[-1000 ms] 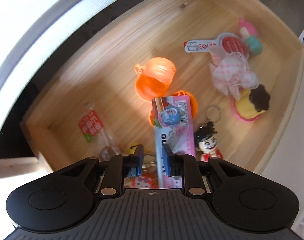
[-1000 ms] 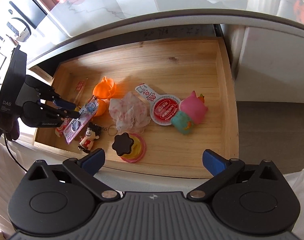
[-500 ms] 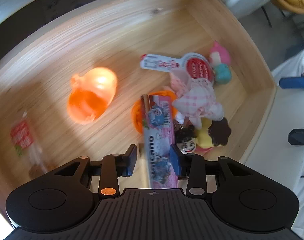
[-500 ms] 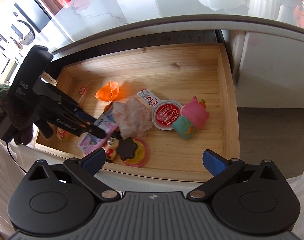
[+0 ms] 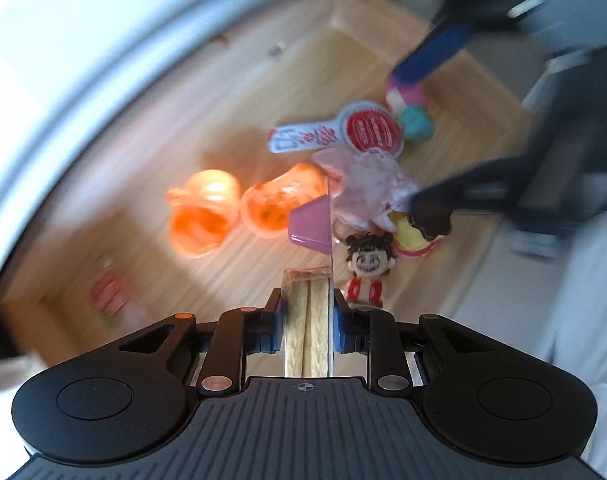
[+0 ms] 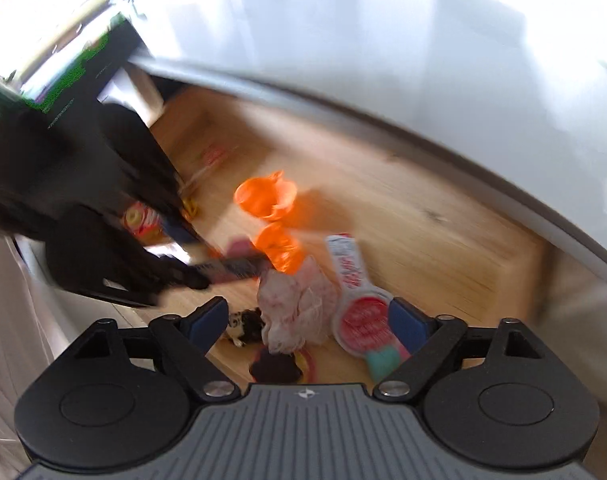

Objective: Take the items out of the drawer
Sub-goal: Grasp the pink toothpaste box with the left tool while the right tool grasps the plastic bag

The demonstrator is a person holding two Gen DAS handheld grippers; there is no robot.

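Observation:
The wooden drawer (image 5: pixel 231 80) lies open with toys in it. My left gripper (image 5: pixel 307 316) is shut on a pink blister pack (image 5: pixel 309 226), held edge-on above the drawer floor; the right wrist view shows the same pack (image 6: pixel 231 268) in the dark left gripper (image 6: pixel 195 264). My right gripper (image 6: pixel 307 322) is open, low over a pink frilly cloth (image 6: pixel 299 304) and a red-and-white paddle label (image 6: pixel 355 292). A doll keychain (image 5: pixel 365 270) and a yellow pudding toy (image 5: pixel 413 236) lie near the front edge. Both views are blurred.
Two orange cups (image 5: pixel 203 212) (image 5: pixel 279 204) lie mid-drawer. A pink and teal toy (image 5: pixel 411 120) sits to the right, a red sachet (image 5: pixel 109 292) in the left corner. The white countertop (image 6: pixel 383 60) overhangs the back of the drawer.
The left gripper has shut on the pink pack and turned it edge-on off the drawer floor. The right gripper has dropped from outside the drawer to just above the cloth and label.

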